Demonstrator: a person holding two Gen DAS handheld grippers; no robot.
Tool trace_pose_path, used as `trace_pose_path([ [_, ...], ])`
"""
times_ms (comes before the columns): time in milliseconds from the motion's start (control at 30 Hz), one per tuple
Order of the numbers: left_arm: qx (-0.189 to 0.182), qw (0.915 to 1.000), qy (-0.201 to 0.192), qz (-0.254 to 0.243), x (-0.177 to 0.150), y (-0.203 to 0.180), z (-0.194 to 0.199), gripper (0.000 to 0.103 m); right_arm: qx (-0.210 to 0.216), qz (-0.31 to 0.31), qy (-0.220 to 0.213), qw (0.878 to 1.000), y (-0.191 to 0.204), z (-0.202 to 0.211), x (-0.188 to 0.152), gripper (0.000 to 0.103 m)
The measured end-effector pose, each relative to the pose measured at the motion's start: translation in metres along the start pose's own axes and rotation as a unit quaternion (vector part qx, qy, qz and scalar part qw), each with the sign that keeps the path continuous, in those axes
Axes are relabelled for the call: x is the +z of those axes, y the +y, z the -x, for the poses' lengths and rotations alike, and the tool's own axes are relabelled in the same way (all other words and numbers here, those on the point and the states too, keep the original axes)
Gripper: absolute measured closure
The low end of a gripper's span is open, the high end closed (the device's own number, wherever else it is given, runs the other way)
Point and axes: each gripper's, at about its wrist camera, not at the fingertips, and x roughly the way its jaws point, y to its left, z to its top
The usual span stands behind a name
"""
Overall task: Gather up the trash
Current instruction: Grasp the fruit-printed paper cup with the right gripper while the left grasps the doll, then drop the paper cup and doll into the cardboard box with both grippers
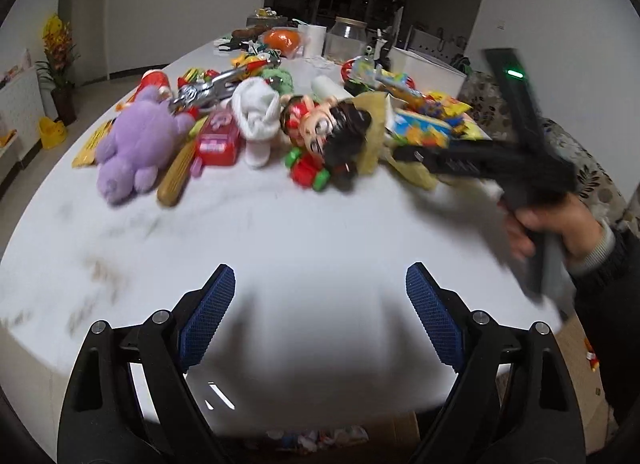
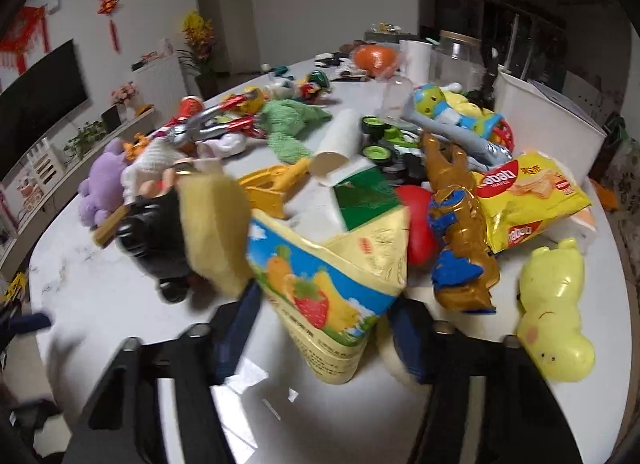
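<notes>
A yellow snack bag [image 2: 328,284] printed with a carrot and a strawberry stands between the fingers of my right gripper [image 2: 322,328], which is shut on its lower part just above the white table [image 2: 100,284]. In the left wrist view a hand [image 1: 560,223] holds that right gripper [image 1: 408,155] at the pile's right edge, blurred. My left gripper [image 1: 326,304] hangs open over the bare near part of the table [image 1: 280,248], with nothing between its blue pads [image 1: 212,316]. A yellow wafer bag [image 2: 528,199] lies to the right among the toys.
Toys crowd the table: a purple plush [image 1: 132,151], a dark-haired doll [image 1: 332,131], a gold figure [image 2: 460,223], a yellow pig [image 2: 556,316]. A yellow sponge-like piece [image 2: 212,223] leans on the doll. A glass jar [image 1: 346,39] and a white bin [image 2: 548,119] stand farther back. Wrappers [image 1: 320,436] lie below the near edge.
</notes>
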Motion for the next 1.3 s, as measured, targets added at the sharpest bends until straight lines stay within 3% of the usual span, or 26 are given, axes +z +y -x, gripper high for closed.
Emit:
trace_pose_path([
  [167, -0.004, 0.9997, 0.001, 0.023, 0.035, -0.003, -0.031, 0.018, 0.01, -0.022, -0.056, 0.998, 0.002, 0.062, -0.029, 0.052],
  [267, 0.004, 0.9996, -0.004, 0.027, 0.053, -0.009, -0.049, 0.018, 0.039, -0.062, -0.064, 0.995, -0.009, 0.088, -0.049, 0.051],
  [467, 0.046, 0.998, 0.0, 0.043, 0.08, -0.013, -0.084, 0.018, 0.039, -0.102, -0.056, 0.992, -0.027, 0.114, -0.093, 0.051],
  [567, 0.034, 0.9964, 0.023, 0.075, 0.094, -0.005, -0.11, 0.017, 0.039, -0.114, -0.055, 0.991, -0.031, 0.115, -0.105, 0.05],
  [600, 0.03, 0.9945, 0.03, 0.095, 0.098, 0.003, -0.12, 0.019, 0.042, -0.12, -0.055, 0.99, -0.033, 0.114, -0.107, 0.05],
  [633, 0.023, 0.9931, 0.028, 0.112, 0.1, 0.01, -0.123, 0.031, 0.045, -0.123, -0.055, 0.99, -0.037, 0.112, -0.107, 0.05],
  [700, 0.003, 0.9918, 0.027, 0.125, 0.106, 0.019, -0.124, 0.038, 0.05, -0.133, -0.057, 0.988, -0.039, 0.113, -0.111, 0.05],
  [833, 0.011, 0.9984, -0.006, 0.055, 0.102, 0.005, -0.094, 0.048, 0.059, -0.143, -0.056, 0.986, -0.042, 0.113, -0.114, 0.05],
  [900, -0.013, 0.9991, -0.024, 0.034, 0.094, 0.0, -0.071, 0.048, 0.057, -0.142, -0.058, 0.987, -0.039, 0.114, -0.116, 0.05],
  [1033, -0.039, 0.9973, -0.061, -0.01, 0.077, -0.009, -0.02, 0.048, 0.057, -0.127, -0.062, 0.988, -0.027, 0.117, -0.115, 0.05],
  [1300, -0.077, 0.9923, -0.081, -0.054, 0.032, -0.028, 0.062, 0.048, 0.088, -0.104, -0.065, 0.988, 0.009, 0.139, -0.117, 0.05],
])
